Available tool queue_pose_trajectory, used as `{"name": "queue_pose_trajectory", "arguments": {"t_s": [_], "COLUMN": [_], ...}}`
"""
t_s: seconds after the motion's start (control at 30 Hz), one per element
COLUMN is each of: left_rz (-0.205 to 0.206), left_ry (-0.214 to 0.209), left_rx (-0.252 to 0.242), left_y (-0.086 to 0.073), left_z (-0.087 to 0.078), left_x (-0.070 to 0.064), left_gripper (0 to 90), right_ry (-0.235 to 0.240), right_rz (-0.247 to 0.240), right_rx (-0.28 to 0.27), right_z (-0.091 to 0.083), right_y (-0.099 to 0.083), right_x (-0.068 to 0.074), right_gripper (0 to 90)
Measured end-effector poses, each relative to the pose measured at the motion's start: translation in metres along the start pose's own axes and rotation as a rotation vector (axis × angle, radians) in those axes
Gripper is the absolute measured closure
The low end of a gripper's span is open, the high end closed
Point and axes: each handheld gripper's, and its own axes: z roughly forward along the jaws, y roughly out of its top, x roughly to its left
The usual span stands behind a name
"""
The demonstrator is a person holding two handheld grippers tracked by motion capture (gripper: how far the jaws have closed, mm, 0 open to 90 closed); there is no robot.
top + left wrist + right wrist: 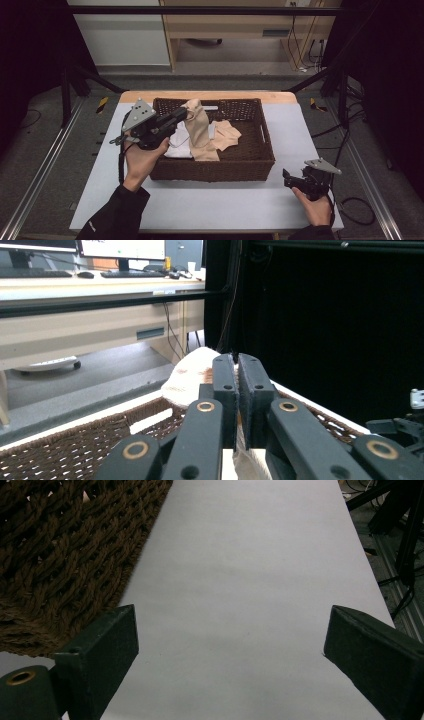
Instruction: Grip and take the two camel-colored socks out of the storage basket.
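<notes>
Pinching beige cloth point(200, 131): left gripper point(236, 371); right gripper point(227, 645) agape.

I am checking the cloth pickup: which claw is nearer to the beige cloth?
The left claw: it is shut on the beige cloth, lifting it over the basket. The right claw rests open on the table, beside the basket's corner.

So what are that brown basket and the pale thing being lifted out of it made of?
The basket looks like woven wicker or twisted fibre rope, matt dark brown; its braided strands show in the right gripper view. The pale piece looks like soft beige cloth, draping limply from the left hand-held gripper. The exact fibre can't be told.
</notes>
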Motion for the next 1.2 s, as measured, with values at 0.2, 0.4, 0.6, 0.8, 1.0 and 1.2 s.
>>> {"name": "queue_pose_trajectory", "arguments": {"t_s": [0.2, 0.4, 0.6, 0.8, 1.0, 1.2], "left_rz": [-0.003, 0.003, 0.016, 0.016, -0.01, -0.005], "left_ry": [-0.027, -0.058, -0.087, -0.112, -0.141, -0.155], "left_rx": [-0.019, -0.034, -0.04, -0.023, 0.033, 0.096], "left_y": [0.002, -0.001, -0.011, -0.028, -0.053, -0.077], "left_z": [-0.015, -0.033, -0.049, -0.06, -0.063, -0.064], "left_x": [-0.006, -0.016, -0.027, -0.035, -0.041, -0.048], "left_gripper": [86.3, 86.2, 86.2, 86.2, 86.2, 86.3], "right_ry": [0.014, 0.008, 0.001, 0.008, 0.011, 0.009], "right_rz": [0.003, -0.001, 0.002, -0.005, -0.01, -0.009], "right_rx": [0.007, -0.006, -0.008, -0.011, -0.016, -0.021], "right_z": [0.001, 0.0, -0.002, -0.002, -0.003, -0.004], "right_y": [-0.001, -0.001, -0.002, -0.003, -0.003, -0.003], "right_x": [0.002, 0.0, -0.001, 0.0, 0.001, 0.001], "right_gripper": [7.4, 7.3, 7.3, 7.2, 7.1, 7.1]}}
